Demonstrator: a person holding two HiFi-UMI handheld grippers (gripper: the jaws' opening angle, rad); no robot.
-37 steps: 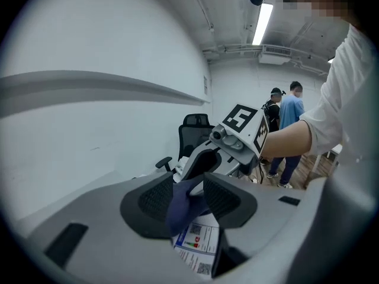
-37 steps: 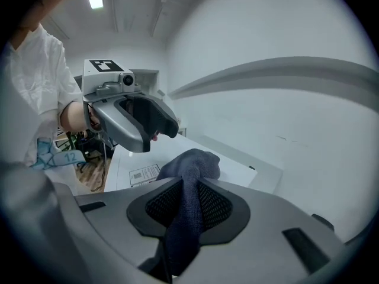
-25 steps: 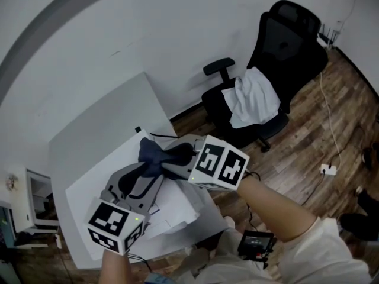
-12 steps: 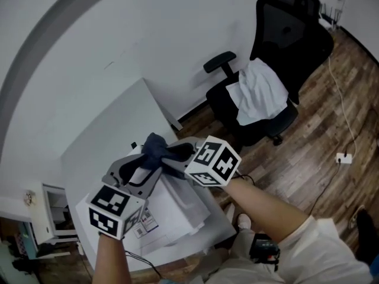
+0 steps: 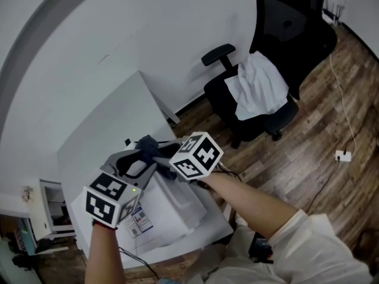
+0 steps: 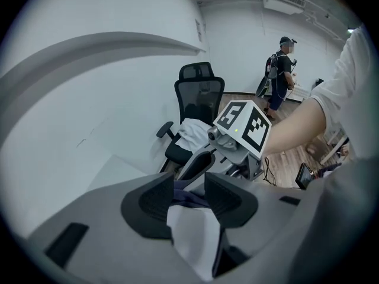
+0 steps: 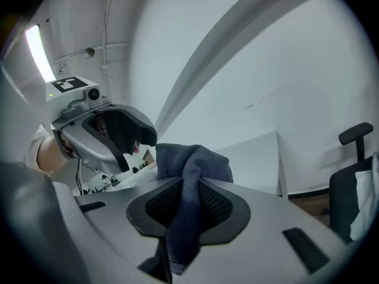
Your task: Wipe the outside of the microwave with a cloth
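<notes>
Head view: a white microwave (image 5: 177,212) is seen from above, set toward the near edge of a white tabletop (image 5: 112,126), with a printed label (image 5: 140,220) on the side nearest the camera. Two hand-held tongs are brought together over the far edge of the microwave's top.

The right gripper (image 7: 189,188) is pressed together on a dark blue cloth (image 7: 192,164). In the right gripper view the fabric is pinched between both ribbed pads, bunched above them and hanging below them.

The left gripper (image 6: 189,189) is spread wide, its jaws having just been opening. In the left gripper view a fold of the cloth is seen at the far end of the gap, but no pad is pressed on it. Lower in the gap something white is seen, which cannot be identified. The cloth is thus carried in the air over the far edge of the microwave's top, at the tips of both tools.

Past the right edge of the tabletop, a black office chair (image 5: 287,40) with white fabric (image 5: 260,87) draped on its seat is placed on a wooden floor (image 5: 331,117). In the left gripper view a person (image 6: 284,70) is seen standing far off.
</notes>
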